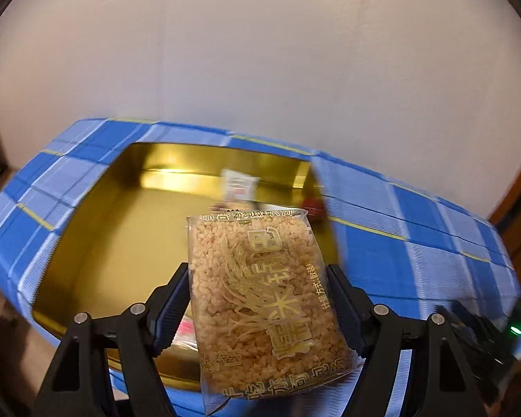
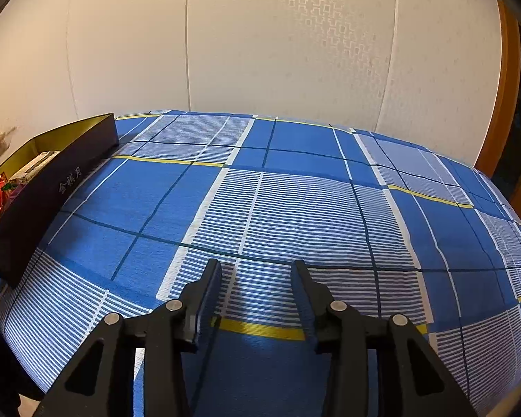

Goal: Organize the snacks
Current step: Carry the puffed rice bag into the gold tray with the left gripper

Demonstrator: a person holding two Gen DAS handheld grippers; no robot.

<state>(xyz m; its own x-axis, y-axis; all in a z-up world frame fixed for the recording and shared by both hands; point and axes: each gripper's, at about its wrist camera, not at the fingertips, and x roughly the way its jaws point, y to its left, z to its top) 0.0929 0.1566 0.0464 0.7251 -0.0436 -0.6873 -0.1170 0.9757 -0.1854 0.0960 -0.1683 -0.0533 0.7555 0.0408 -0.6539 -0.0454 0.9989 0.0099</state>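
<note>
- Gold lining shines inside the open box [image 1: 97,243] that sits on the blue checked bedspread [image 1: 382,250]; from my left wrist camera I look down into it.
- Inside the box, toward twelve o'clock, a small white packet [image 1: 240,185] lies blurred, and a red packet [image 1: 312,205] shows at about one o'clock by the box's right wall. A bit of pink shows low in the box behind my left finger; I cannot tell what it is.
- My left gripper [image 1: 258,274] is closed on a clear rice cracker packet [image 1: 260,295] with gold print, one finger pressed on each long side. The packet stands up between the fingers, held above the box, its lower end hanging past the near wall at six o'clock.
- My right wrist camera shows the same box [image 2: 52,187] from outside, at nine o'clock: a dark side wall with gold characters, yellow inside, with a red and green packet [image 2: 3,191] and a pale packet [image 2: 34,165] in it.
- Only that view shows the wide open stretch of bedspread [image 2: 295,201] and the pale patterned wall [image 2: 295,52] at twelve o'clock.
- My right gripper [image 2: 257,278] is spread wide over the bedspread with nothing between its fingers, well apart from the box.
</note>
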